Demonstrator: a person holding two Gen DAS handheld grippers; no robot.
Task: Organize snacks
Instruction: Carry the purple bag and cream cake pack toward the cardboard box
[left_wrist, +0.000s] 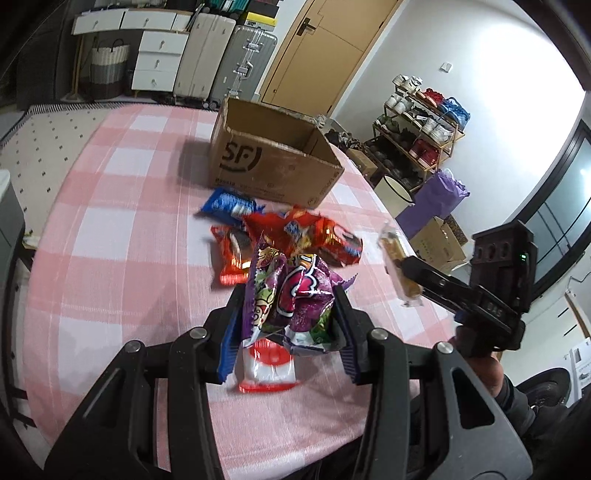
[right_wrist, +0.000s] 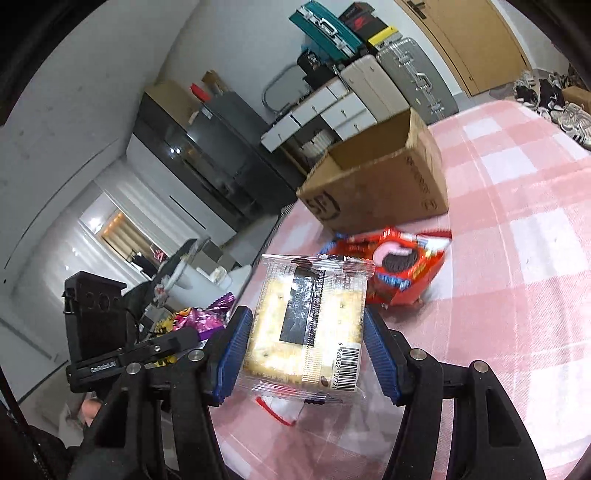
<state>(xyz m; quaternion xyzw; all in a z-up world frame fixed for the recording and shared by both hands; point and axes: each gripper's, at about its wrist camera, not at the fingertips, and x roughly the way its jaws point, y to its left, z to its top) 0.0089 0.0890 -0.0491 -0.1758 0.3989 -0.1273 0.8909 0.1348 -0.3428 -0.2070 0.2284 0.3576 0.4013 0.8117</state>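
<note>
Left wrist: the left gripper pinches a crinkly purple foil packet above the pink checked tablecloth, near the open cardboard box.

Right wrist: the right gripper clasps a flat, clear-wrapped cracker pack.

Both your views are evenly lit by soft indoor light, bright enough to read colours. In your left view a glazed door at the right edge glows pale. The box drops a soft shadow on the counter to its left. The foil snack bags in front of the box throw small glints and look smeared by motion. In your right view a bright lit room shows far left of the box, the clear cracker wrapper shines with glare, and the red bag is slightly blurred. Fisheye bending curves both views, with black corners.
</note>
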